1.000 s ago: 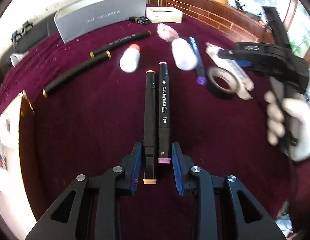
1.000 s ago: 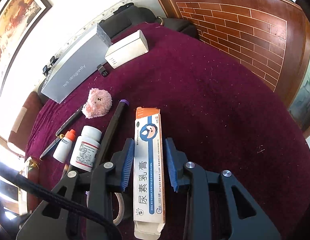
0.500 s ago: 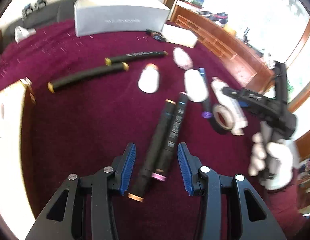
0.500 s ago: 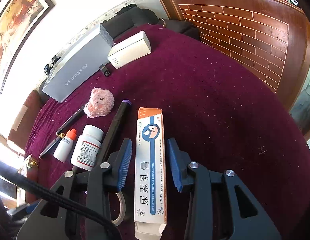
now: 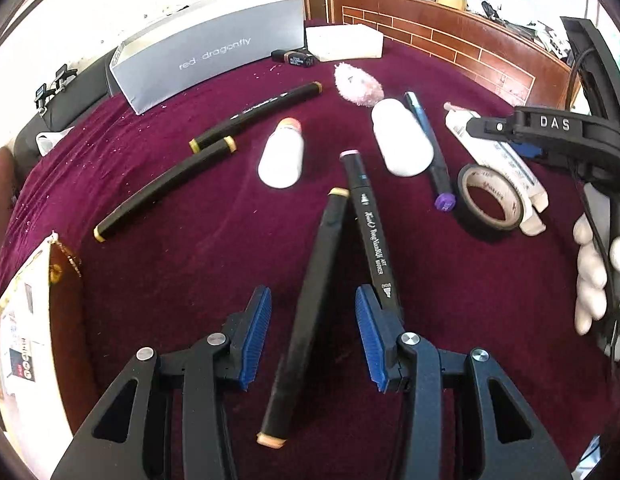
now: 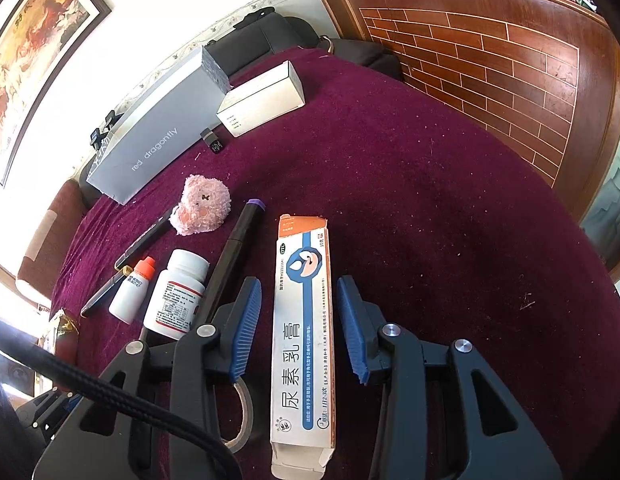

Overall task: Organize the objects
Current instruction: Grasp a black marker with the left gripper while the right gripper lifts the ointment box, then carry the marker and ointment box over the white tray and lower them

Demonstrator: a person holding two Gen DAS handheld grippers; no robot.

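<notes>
Left wrist view: my left gripper (image 5: 313, 336) stood with its jaws spread, holding nothing. The orange-capped marker (image 5: 307, 312) lay loose on the maroon cloth (image 5: 189, 272) between the blue pads, touching neither. The pink-capped marker (image 5: 370, 232) lay just beside it, its near end against the outer side of the right-hand pad, the two pens spreading apart toward me. Two more markers, two white bottles (image 5: 281, 156), a tape roll (image 5: 493, 197) and a plush toy (image 5: 358, 89) lay further off.

To do this step well, I judged that the jaws should be centred over both pens, or over one only, before closing, since a pad landing on the pink-capped pen would roll it aside.

Right wrist view: my right gripper (image 6: 298, 322) was likewise spread wide. The ointment carton (image 6: 303, 328) lay flat between its pads with a gap on each side. A square, mid-length grip looked safest, because thin card crushes.

Containers: the grey box (image 6: 157, 128) and small white box (image 6: 263, 98) were closed; I could not tell their contents. The carton's near flap hung open; nothing inside showed.
</notes>
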